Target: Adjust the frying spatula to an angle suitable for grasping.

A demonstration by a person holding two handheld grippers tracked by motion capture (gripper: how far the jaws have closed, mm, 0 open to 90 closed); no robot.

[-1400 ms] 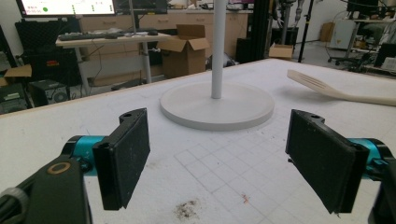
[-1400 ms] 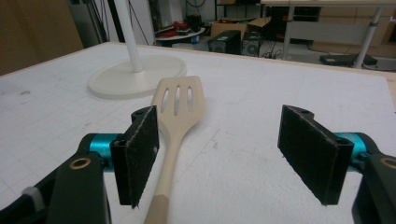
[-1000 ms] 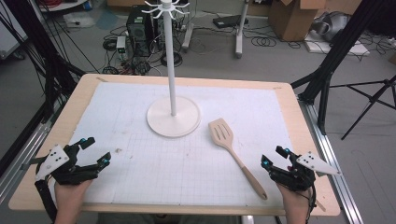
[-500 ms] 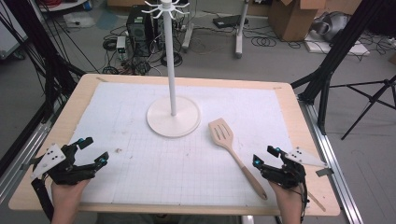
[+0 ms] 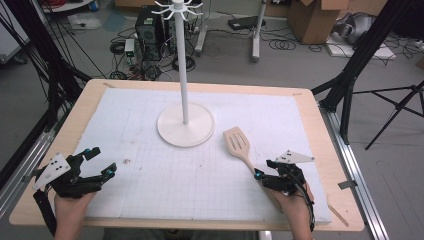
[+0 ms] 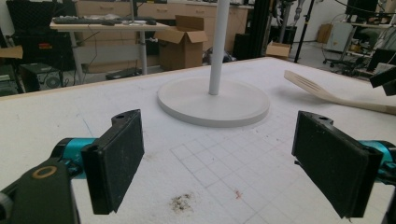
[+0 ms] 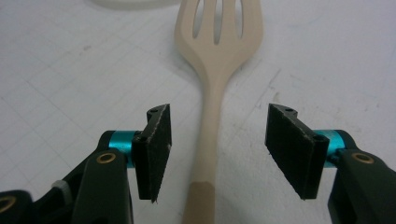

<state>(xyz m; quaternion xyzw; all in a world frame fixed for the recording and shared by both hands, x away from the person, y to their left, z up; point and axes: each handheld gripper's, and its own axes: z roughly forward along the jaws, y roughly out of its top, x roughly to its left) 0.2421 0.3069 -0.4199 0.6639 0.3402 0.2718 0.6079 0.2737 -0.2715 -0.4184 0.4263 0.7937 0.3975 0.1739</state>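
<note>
Grab step: right hand-held gripper (image 7: 217, 154) straddles the wooden spatula (image 7: 212, 79) handle, jaws just been closing, not yet gripping; next, squeeze and lift.

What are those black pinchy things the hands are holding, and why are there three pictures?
A person holds a claw tool in each hand: the left claw and the right claw. One picture looks down from above the white table. The other two come from small cameras riding on each claw. On the table lie a wooden spatula and a tall white stand with hooks. Nothing is held yet. The right claw's pads sit on either side of the spatula's handle with gaps showing, and its jaws have just been closing. The left claw is open over bare table.
</note>
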